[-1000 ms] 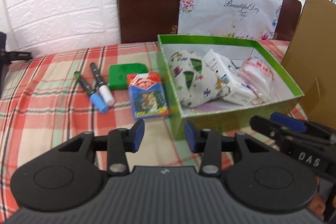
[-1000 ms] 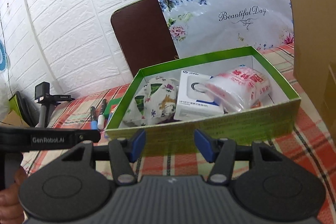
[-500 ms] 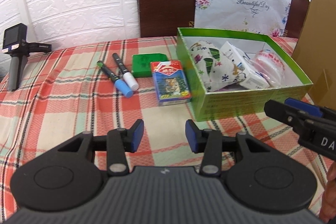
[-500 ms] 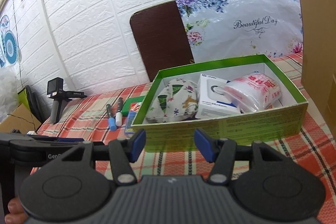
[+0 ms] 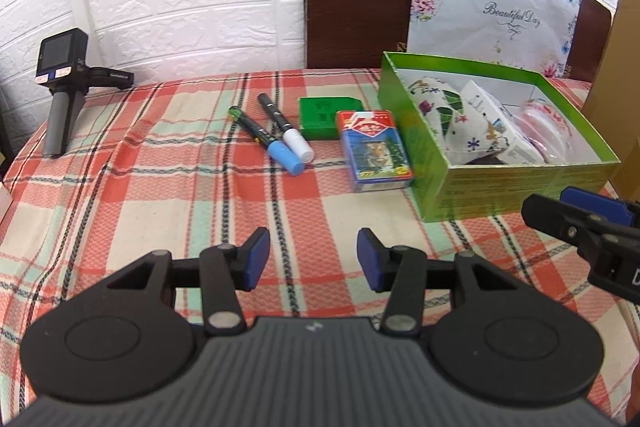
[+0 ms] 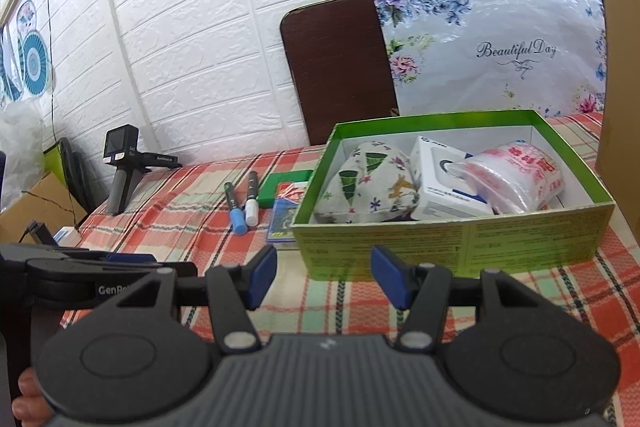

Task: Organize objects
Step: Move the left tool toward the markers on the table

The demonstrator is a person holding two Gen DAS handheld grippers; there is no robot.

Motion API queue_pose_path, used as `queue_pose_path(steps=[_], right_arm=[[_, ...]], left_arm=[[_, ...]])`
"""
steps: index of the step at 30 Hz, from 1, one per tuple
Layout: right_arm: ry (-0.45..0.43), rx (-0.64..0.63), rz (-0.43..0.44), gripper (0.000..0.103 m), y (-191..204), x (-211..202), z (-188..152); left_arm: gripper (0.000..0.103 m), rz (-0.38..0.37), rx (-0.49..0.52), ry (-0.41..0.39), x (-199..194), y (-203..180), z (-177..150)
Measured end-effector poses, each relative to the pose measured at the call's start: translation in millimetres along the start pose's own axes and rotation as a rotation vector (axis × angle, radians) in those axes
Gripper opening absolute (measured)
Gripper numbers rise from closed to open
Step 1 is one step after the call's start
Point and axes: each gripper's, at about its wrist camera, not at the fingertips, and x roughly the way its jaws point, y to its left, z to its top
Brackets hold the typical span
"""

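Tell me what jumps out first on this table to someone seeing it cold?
The bright green box on the right, already holding a patterned cloth pouch, a white carton and a pink plastic packet. Left of it on the plaid tablecloth lie a card pack, a green case and two markers. Both the left gripper and right gripper are open and empty.

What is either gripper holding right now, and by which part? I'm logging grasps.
Nothing. The left gripper and the right gripper both stand open over the tablecloth, with nothing between the jaws.
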Motion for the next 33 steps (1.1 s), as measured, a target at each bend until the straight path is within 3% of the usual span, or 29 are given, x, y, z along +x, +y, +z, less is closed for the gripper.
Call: queue_pose_path(steps=[14,29,33], right_arm=[[0.039,-0.075,0.023,0.054,29.8,15.0,-3.8],[0.134,-0.224,0.114,0.053,83.7,61.9,-11.8],[0.144,-0.317,0.151,0.041,106.4,99.2,1.3]], left_arm=[[0.052,0.035,-0.051,0.017,8.3,32.2,-10.5],[0.052,0.119,-0.204,0.062,28.0,109.3,-22.3],[0.052,0.141,-0.271,0.072,32.8,134.2,-21.0]])
